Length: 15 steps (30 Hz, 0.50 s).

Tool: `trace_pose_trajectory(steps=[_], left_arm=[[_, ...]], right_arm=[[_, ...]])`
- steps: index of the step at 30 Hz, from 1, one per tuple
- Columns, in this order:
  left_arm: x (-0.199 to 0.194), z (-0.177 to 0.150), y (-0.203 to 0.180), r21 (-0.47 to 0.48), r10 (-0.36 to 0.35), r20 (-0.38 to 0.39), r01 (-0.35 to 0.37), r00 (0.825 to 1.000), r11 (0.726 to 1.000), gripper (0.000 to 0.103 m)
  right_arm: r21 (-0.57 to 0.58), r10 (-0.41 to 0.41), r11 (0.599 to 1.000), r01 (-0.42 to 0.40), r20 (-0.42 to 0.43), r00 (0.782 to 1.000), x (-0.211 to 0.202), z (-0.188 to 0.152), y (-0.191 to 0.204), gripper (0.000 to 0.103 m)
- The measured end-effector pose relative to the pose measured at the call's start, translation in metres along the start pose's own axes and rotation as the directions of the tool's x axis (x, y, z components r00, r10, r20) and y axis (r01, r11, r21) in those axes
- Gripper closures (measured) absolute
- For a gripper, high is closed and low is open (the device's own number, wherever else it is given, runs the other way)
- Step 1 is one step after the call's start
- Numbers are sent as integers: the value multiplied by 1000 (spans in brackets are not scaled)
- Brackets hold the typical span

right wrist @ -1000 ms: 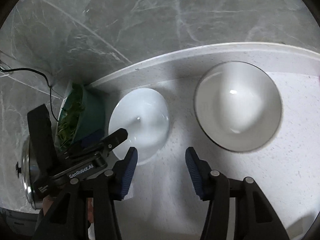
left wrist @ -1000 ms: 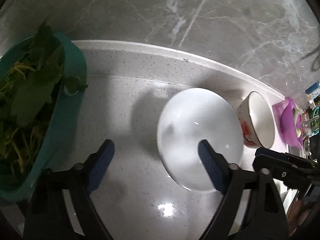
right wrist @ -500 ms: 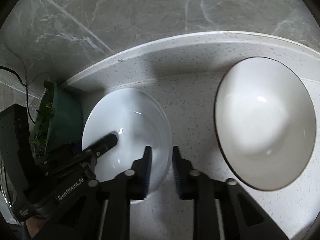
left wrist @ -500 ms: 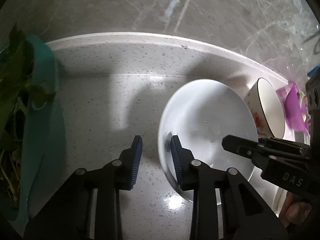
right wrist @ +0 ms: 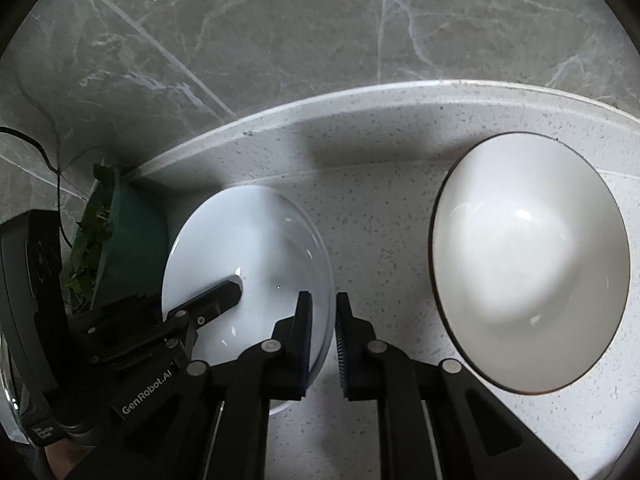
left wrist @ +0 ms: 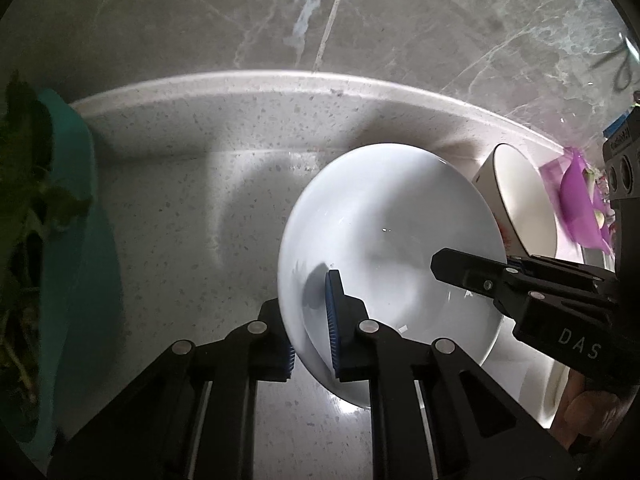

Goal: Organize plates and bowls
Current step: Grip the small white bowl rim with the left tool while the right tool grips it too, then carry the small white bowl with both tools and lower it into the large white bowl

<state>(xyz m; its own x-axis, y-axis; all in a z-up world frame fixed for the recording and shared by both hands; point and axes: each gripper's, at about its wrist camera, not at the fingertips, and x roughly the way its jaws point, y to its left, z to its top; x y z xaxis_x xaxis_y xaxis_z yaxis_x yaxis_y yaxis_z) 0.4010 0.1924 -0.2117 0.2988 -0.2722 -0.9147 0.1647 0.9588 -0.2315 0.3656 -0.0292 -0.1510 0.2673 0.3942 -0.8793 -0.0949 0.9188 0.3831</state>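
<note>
Basin [left wrist: 76, 264] of greens far left, teal. White bowl [left wrist: 392, 240] mid-counter, left gripper [left wrist: 310, 328] clamped on its left rim, right gripper [right wrist: 322, 336] clamped on its right rim. Dark-rimmed bowl [right wrist: 528, 260] just beside, apart. Speckled pale countertop [right wrist: 380, 208]; grey marble wall [right wrist: 320, 32] behind.

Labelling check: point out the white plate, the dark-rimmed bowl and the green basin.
white plate [left wrist: 400, 216], left wrist view, bare inner surface near its middle.
dark-rimmed bowl [right wrist: 528, 264], right wrist view, inside bottom.
green basin [left wrist: 76, 264], left wrist view, outer wall.
</note>
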Motion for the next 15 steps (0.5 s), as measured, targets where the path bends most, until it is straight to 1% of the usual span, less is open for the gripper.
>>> trace_pose_trajectory(steps=[5, 9, 13, 15], left_arm=[[-22, -4, -13, 19, -2, 20, 1, 1000, 1000, 92], [-47, -9, -32, 50, -11, 44, 9, 999, 999, 92], [-72, -20, -67, 106, -47, 68, 40, 997, 994, 92], [-84, -29, -93, 144, -85, 72, 74, 994, 987, 92]], right_arm=[[-11, 15, 1000, -15, 22, 1000, -22, -3, 6, 90], [0, 32, 999, -32, 57, 998, -55, -14, 3, 90], [18, 32, 999, -34, 110, 993, -100, -34, -7, 90], [31, 23, 999, -27, 137, 990, -125, -48, -16, 89]])
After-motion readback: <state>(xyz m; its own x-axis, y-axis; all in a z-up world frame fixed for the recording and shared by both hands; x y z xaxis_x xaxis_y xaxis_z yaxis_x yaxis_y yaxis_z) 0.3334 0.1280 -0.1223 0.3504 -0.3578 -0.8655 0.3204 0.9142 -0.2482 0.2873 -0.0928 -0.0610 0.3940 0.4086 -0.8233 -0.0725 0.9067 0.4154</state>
